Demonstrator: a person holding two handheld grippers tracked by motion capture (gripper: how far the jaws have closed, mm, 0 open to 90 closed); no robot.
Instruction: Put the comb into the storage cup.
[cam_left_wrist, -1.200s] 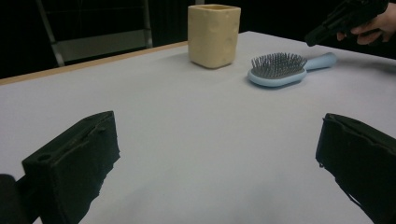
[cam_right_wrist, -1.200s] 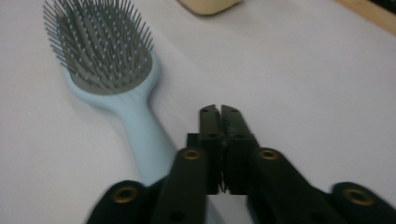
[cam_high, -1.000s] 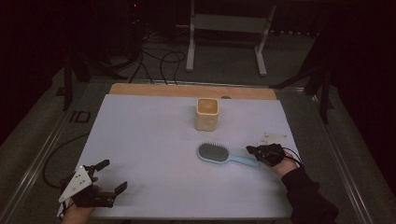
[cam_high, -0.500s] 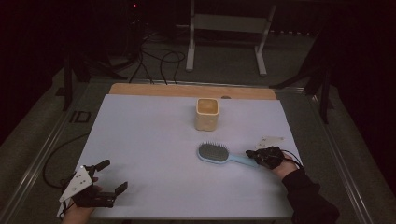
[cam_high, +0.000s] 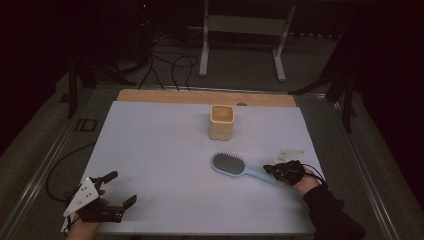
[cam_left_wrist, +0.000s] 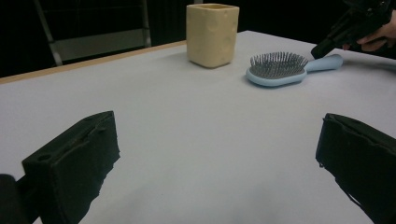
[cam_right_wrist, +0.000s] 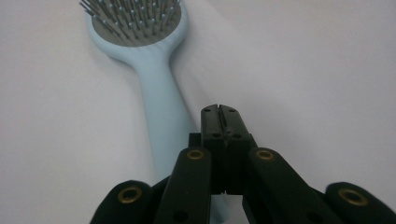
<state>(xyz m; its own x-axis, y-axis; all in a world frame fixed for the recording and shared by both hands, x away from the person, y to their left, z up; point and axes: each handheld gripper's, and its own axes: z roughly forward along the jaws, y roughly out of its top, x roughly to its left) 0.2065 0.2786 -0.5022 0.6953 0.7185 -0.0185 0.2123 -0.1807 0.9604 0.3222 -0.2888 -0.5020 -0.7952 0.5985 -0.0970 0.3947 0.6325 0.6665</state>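
Note:
A light blue hairbrush (cam_high: 229, 165) lies bristles up on the white table (cam_high: 160, 140), its handle pointing right. My right gripper (cam_high: 270, 170) is shut with nothing between its jaws, and its tip sits at the end of the handle. In the right gripper view the closed jaws (cam_right_wrist: 219, 112) hover just right of the hairbrush handle (cam_right_wrist: 161, 116). A yellow square cup (cam_high: 221, 122) stands upright behind the brush. My left gripper (cam_high: 123, 187) rests open near the table's front left corner, far from both. From the left gripper view the cup (cam_left_wrist: 212, 33), brush (cam_left_wrist: 278, 70) and right gripper (cam_left_wrist: 322, 46) lie ahead.
A wooden strip (cam_high: 200, 96) runs along the table's far edge. A small white card (cam_high: 291, 154) lies just behind the right gripper. Beyond the table are a metal stand (cam_high: 240, 45) and cables (cam_high: 165, 65) on the floor.
My right gripper has crept slightly left and nearer, along the brush handle's end. The brush, cup and left gripper have stayed put.

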